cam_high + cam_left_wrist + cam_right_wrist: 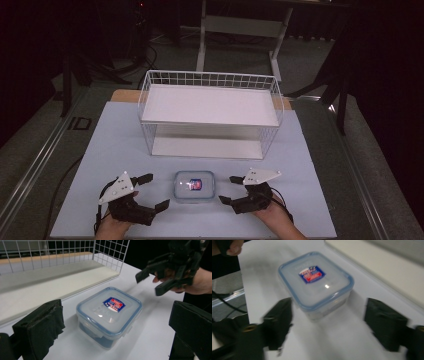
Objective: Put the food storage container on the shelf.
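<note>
High view: lidded container (194,186) sitting on the counter (310,165) just before the wire rack (210,112), between left gripper (152,192) and right gripper (231,189), fingers of both spread apart. Left gripper view: fingers (40,327) flanking the box, not touching. Right gripper view: blurry, fingers apart, box ahead. Risk, judging: uneven squeeze could be sliding or tipping the smooth-sided box.
</note>
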